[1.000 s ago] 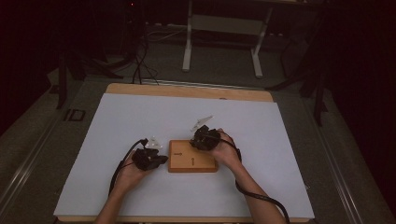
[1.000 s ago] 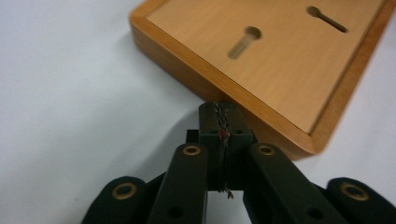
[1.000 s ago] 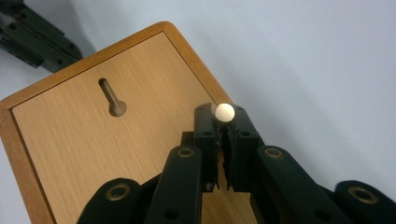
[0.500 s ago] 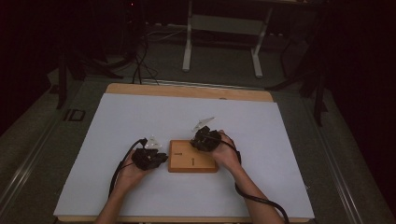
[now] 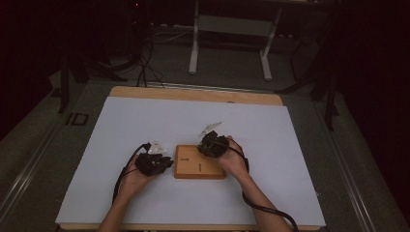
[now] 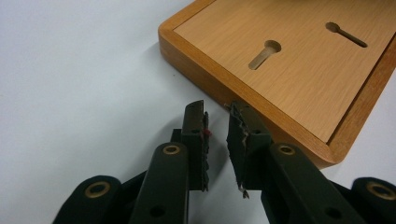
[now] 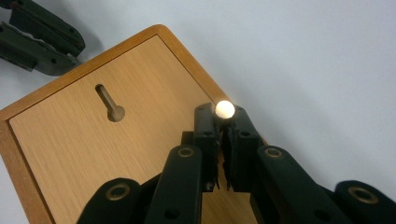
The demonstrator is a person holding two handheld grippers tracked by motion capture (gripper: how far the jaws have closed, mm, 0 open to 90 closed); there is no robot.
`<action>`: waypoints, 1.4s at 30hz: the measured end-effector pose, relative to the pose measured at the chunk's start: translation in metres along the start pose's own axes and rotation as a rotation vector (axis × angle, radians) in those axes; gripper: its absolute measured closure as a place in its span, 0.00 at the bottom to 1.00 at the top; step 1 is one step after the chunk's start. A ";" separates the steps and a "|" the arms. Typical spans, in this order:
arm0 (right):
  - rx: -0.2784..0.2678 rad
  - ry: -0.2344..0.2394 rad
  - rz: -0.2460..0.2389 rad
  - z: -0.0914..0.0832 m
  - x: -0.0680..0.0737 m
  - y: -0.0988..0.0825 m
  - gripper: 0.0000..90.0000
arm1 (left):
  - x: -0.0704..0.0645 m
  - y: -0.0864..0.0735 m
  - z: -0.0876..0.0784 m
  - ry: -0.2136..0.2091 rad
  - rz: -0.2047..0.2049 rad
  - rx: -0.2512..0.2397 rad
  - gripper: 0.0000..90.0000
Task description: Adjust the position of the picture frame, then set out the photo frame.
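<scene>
Right gripper [image 7: 224, 122]: jaws closed on a small pale peg [image 7: 224, 109] whose round head stands just proud of the tips. The peg sits over the wooden board's [image 7: 140, 140] edge; the nearest keyhole slot [image 7: 110, 103] lies well off to the left in the right gripper view, its long axis running up and away from its round end. Judgement: the peg has to travel across the board to that round end.

Left gripper [image 6: 216, 122]: jaws have just been opening, nothing between them, tips almost at the board's [image 6: 299, 79] near rim.

High view: right gripper [image 5: 212, 143] is over the board's [image 5: 199, 164] far right corner, the left gripper [image 5: 155, 163] is just beside its left edge, and both forearms enter from the bottom.
</scene>
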State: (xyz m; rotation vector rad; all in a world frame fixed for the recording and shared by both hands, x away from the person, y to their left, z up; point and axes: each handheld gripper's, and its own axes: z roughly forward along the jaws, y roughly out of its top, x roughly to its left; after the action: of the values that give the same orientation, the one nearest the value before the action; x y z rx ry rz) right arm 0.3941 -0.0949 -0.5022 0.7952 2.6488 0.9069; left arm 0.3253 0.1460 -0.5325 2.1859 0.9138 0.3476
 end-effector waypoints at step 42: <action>-0.146 -0.042 0.053 -0.052 -0.009 -0.071 0.51 | -0.005 0.007 -0.010 -0.034 -0.039 -0.102 0.61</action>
State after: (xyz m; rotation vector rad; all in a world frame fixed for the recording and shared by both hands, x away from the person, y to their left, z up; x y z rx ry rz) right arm 0.3522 -0.1729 -0.5052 0.8427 2.5030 1.0708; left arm 0.3202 0.1444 -0.5200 2.0720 0.8992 0.3295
